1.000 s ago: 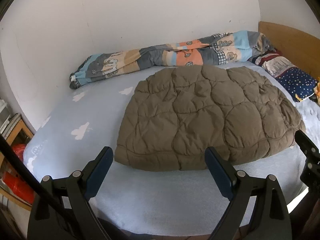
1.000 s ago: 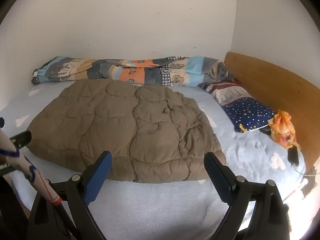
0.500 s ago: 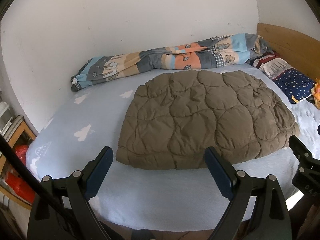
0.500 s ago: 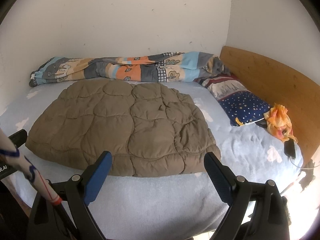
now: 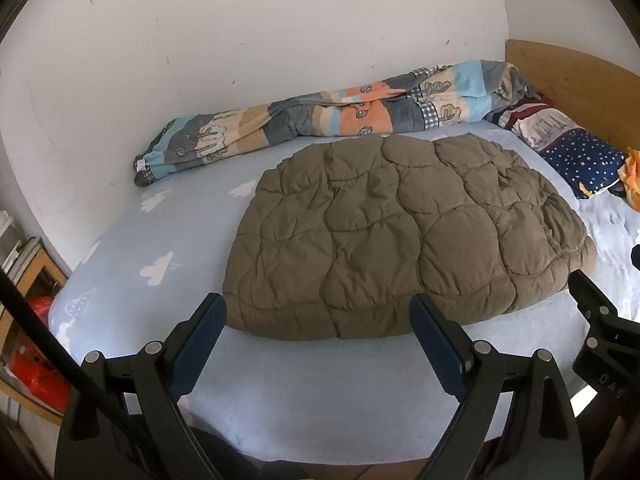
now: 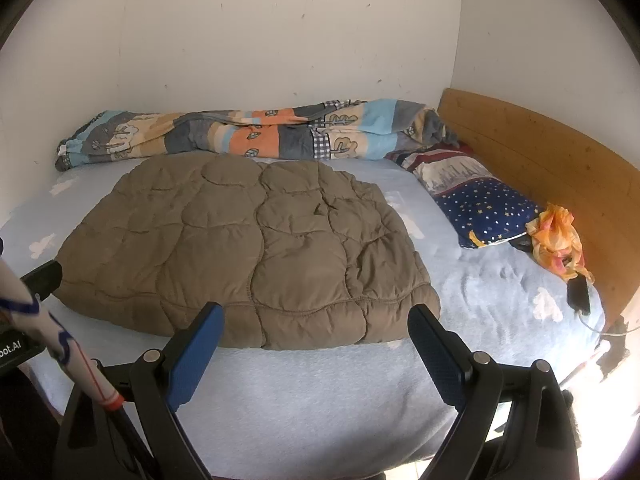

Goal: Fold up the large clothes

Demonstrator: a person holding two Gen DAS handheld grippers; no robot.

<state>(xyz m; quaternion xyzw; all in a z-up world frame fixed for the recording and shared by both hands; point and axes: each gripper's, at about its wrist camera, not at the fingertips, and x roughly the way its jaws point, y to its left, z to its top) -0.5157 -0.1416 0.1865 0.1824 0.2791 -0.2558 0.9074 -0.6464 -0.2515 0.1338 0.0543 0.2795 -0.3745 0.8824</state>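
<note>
The brown quilted garment (image 5: 404, 240) lies folded in a broad, puffy pad in the middle of the bed (image 5: 168, 240), on the pale blue cloud-print sheet. Compared with a second ago it sits farther from both cameras and smaller in view, with a wider strip of bare sheet between its near hem and the fingertips; both grippers have pulled back from the bed edge, and the garment itself has not changed shape.

From left to right in the left wrist view: the left hand-held gripper (image 5: 318, 330) hangs with its jaws spread wide and nothing between them, short of the garment's near edge. The garment's surface shows rounded stitched panels, its left edge straight and its right side bunched into small wrinkles. At the far right the right hand-held gripper (image 6: 316, 330) is likewise wide open and empty, clear of the cloth.

Behind the garment a patchwork blanket (image 6: 248, 136) is rolled along the wall. To the right a star-print pillow (image 6: 488, 208) lies against the wooden headboard (image 6: 540, 152), with an orange crumpled cloth (image 6: 556, 236) just beside it.
</note>
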